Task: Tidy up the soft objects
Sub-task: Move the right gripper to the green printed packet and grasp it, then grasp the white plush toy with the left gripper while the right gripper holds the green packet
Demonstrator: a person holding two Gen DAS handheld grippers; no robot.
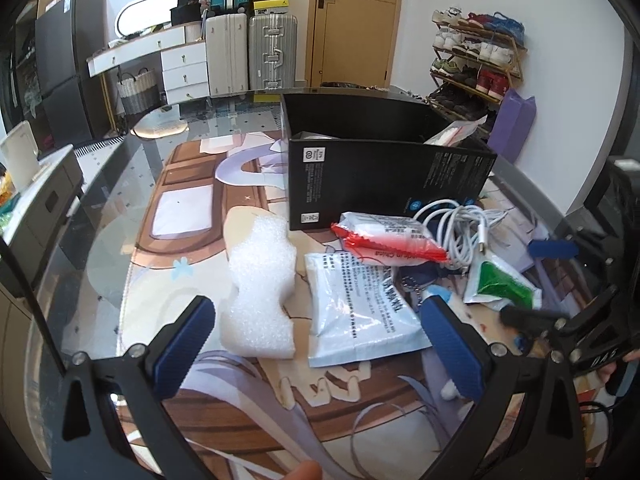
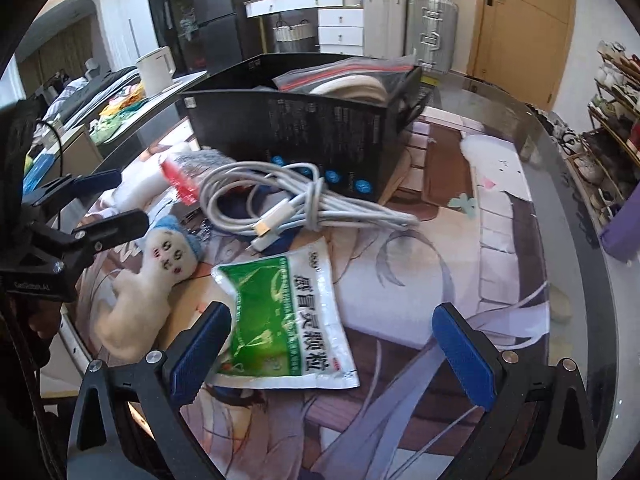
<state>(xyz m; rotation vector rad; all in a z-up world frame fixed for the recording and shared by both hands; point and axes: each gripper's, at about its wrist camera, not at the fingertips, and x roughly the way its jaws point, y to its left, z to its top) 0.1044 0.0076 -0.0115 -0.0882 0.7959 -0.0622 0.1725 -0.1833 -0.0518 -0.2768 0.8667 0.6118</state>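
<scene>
Right, clutter everywhere on this desk (image 1: pixel 120 184): a black box (image 1: pixel 384 176) stands open at the back with flat bags poking out of its top, and just in front of it a tangled white cable (image 2: pixel 280 204) sprawls across the middle, one plug end resting by the green packet (image 2: pixel 288 320). The left gripper (image 1: pixel 316 344) hangs over the desk with its blue pads wide apart and nothing between them; under it lie a lump of white foam (image 1: pixel 260 292) and, just beside it, a pale blue pouch (image 1: pixel 360 308) covered in print. A red-and-white packet (image 1: pixel 388 236) overlaps that pouch's far edge and touches the cable. The right gripper (image 2: pixel 332 348) is spread open too, empty, low over the green packet, whose near-left corner sits against the left pad. The packet looks flat, glossy and crinkled, green with a white border. Left of it lies a small white plush doll (image 2: pixel 156 276) with a blue cap, face up, close to the other gripper's fingers. The desk is glass over a cartoon-print mat (image 2: pixel 460 240). Behind: suitcases (image 1: pixel 252 48), white drawers (image 1: pixel 184 68), a wooden door (image 1: pixel 356 20), a shoe rack (image 1: pixel 476 56) by the wall.
</scene>
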